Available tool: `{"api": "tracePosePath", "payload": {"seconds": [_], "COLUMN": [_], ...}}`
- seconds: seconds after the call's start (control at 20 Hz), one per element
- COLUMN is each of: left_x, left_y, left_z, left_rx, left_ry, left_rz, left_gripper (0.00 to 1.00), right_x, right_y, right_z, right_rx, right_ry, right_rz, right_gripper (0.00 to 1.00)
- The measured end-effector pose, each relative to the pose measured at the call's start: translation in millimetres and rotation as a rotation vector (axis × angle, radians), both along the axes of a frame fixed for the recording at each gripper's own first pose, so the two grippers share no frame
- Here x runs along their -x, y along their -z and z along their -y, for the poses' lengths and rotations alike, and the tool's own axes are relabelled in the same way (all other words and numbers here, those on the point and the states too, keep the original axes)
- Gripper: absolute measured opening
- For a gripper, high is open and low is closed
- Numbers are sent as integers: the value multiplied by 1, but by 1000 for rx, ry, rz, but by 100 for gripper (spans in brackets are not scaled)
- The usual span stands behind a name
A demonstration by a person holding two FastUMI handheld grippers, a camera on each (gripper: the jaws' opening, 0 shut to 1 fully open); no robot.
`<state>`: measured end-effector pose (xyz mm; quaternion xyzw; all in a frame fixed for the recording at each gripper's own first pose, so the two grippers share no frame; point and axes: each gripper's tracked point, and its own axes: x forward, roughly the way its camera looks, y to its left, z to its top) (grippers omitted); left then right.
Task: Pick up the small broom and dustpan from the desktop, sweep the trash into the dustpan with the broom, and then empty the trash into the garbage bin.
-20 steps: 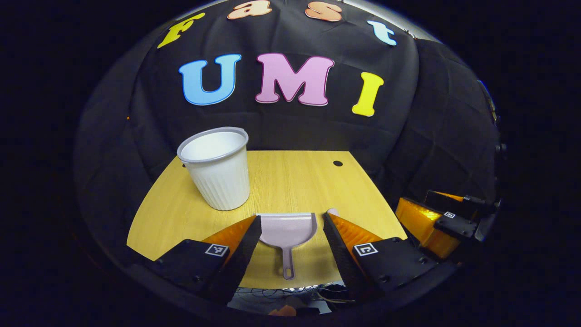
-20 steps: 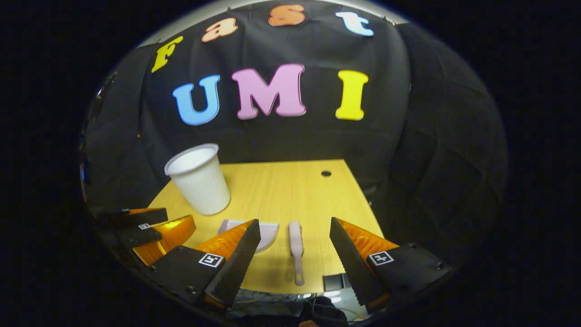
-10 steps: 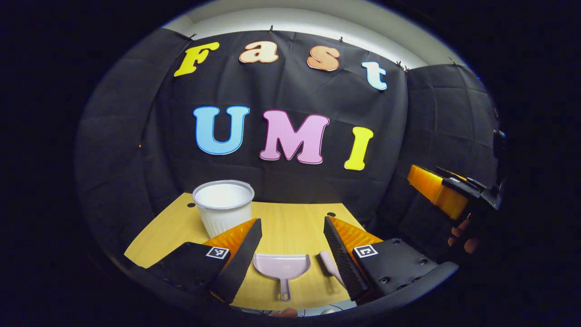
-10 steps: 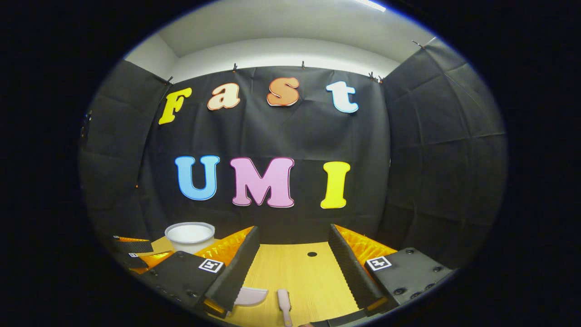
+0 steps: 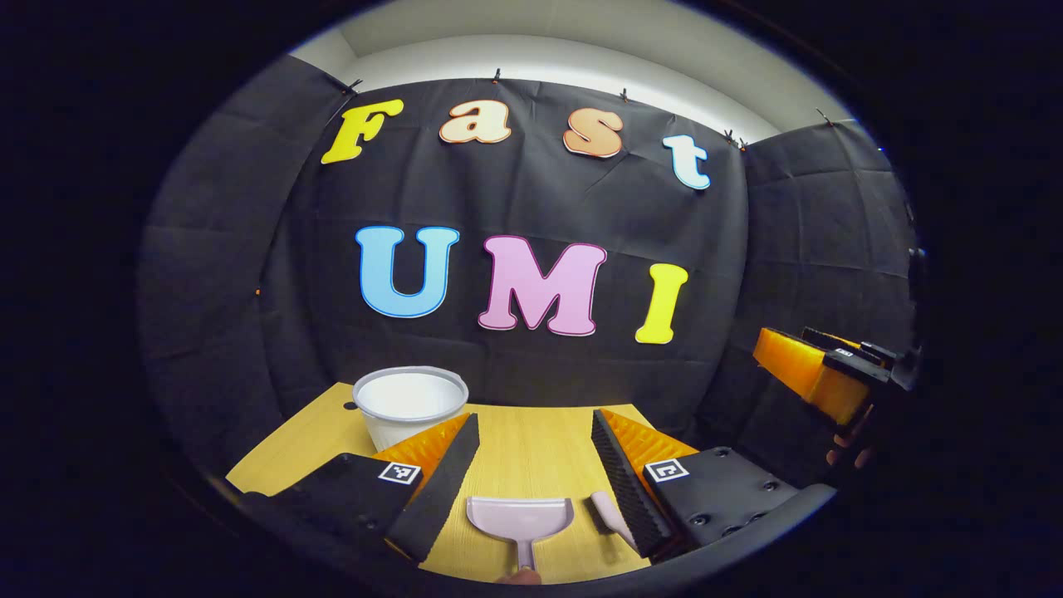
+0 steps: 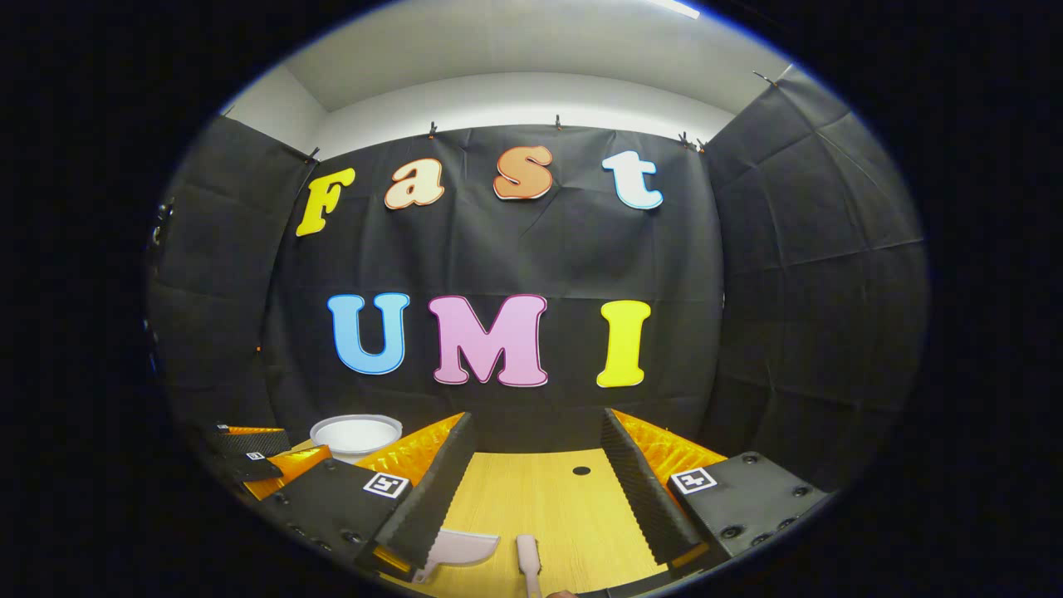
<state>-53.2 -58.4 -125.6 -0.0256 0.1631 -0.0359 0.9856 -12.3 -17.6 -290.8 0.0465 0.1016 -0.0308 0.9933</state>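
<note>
Each claw (image 5: 531, 465) has two wedge-shaped fingers with ridged inner faces, set on dark blocks with round screws and a small square black-and-white marker, as on the right claw (image 6: 536, 477).

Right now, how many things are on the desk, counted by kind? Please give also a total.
Dustpan: 1
Small broom: 1
Garbage bin: 1
Total: 3 things on the desk

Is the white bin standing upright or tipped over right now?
Upright. The white bin stands on the desk with its open rim facing up.
</note>
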Motion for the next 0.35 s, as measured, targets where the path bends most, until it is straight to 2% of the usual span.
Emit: {"api": "tracePosePath", "payload": {"seconds": [0.35], "left_x": [-8], "left_y": [-32], "left_z": [2], "left_rx": [-73], "left_ry": [-30], "left_rz": [114], "left_gripper": [80], "right_x": [-1], "right_y": [2], "right_z": [0], "right_rx": [-12], "right_ry": [-28], "right_rz": [7], "right_gripper": [98]}}
